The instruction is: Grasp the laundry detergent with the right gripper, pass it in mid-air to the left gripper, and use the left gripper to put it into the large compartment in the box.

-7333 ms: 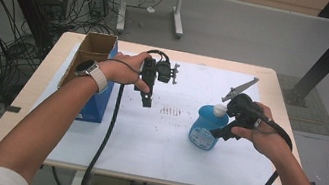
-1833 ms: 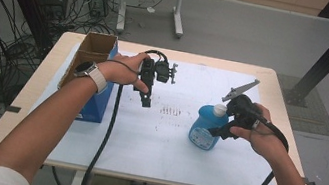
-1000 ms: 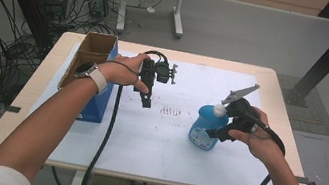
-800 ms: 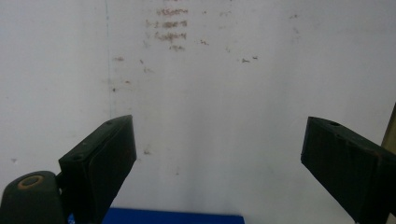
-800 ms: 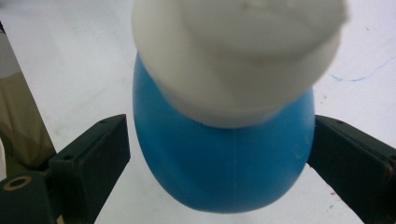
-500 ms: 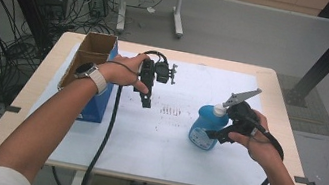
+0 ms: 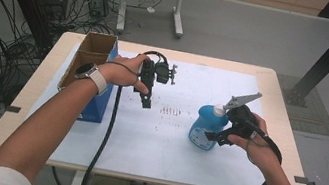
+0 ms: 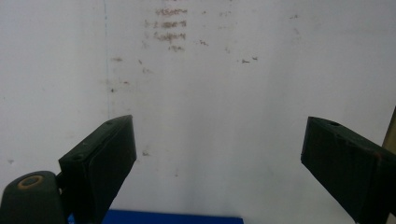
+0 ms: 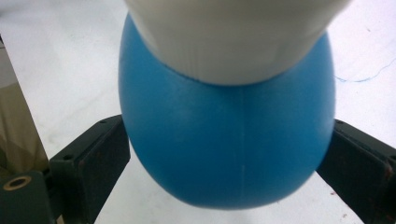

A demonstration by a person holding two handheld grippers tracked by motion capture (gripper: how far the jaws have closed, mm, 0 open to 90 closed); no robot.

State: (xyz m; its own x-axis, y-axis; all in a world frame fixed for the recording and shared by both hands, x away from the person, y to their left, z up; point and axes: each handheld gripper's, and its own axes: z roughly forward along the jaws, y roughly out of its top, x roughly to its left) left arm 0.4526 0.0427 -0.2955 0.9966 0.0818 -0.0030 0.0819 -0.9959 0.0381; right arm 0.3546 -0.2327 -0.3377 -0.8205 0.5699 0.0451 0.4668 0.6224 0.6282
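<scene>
Blue bottle (image 7: 205, 128) stands right of centre on the desk (image 7: 276, 81). Right tool (image 7: 219, 134) straddles its smooth, rounded belly; can't tell if it's pinching. Looks slippery, go lower. Left tool (image 7: 146, 100) gapes empty.

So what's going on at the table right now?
A person works two handheld grippers over a white table. The right gripper has its jaws either side of a blue bottle with a white cap; actual contact isn't clear. The left gripper hangs open above the bare sheet, beside a cardboard box.
</scene>
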